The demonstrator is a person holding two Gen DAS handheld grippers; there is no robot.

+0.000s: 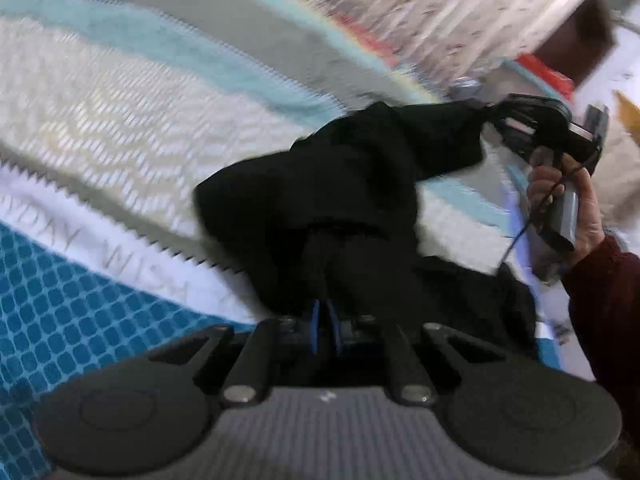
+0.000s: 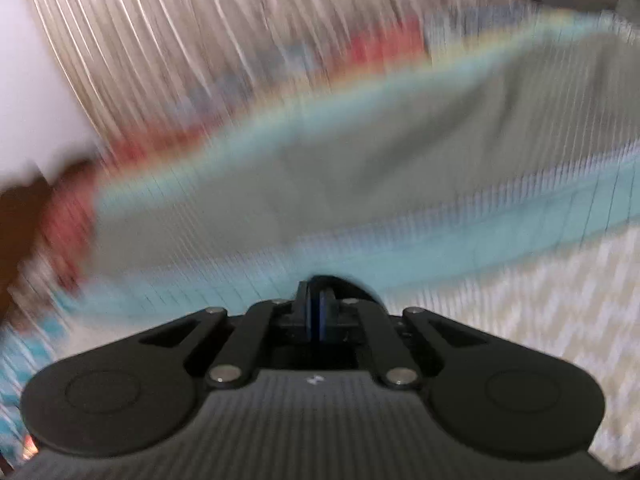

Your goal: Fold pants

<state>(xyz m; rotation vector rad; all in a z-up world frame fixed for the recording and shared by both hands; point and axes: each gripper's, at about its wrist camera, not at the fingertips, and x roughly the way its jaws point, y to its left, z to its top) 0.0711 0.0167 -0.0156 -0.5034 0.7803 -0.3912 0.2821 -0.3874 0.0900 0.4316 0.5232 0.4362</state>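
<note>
A pair of black fabric pants (image 1: 340, 184) hangs bunched between two hand-held grippers above a bed covered by a striped bedspread (image 1: 120, 92) in teal, grey, cream and white bands, with a blue grid-patterned border.

The left gripper (image 1: 326, 312), black with blue-edged fingers, is clamped tight on a fold of the pants close to its camera. Further off to the right, the right gripper (image 1: 494, 118) pinches another end of the same cloth, pulling it up and sideways. A person's hand (image 1: 576, 208), in a dark red sleeve (image 1: 608, 312), grips its handle.

From the right gripper's own camera the view is heavily blurred. Its fingers are pressed together, with a sliver of black cloth at the tips.
</note>
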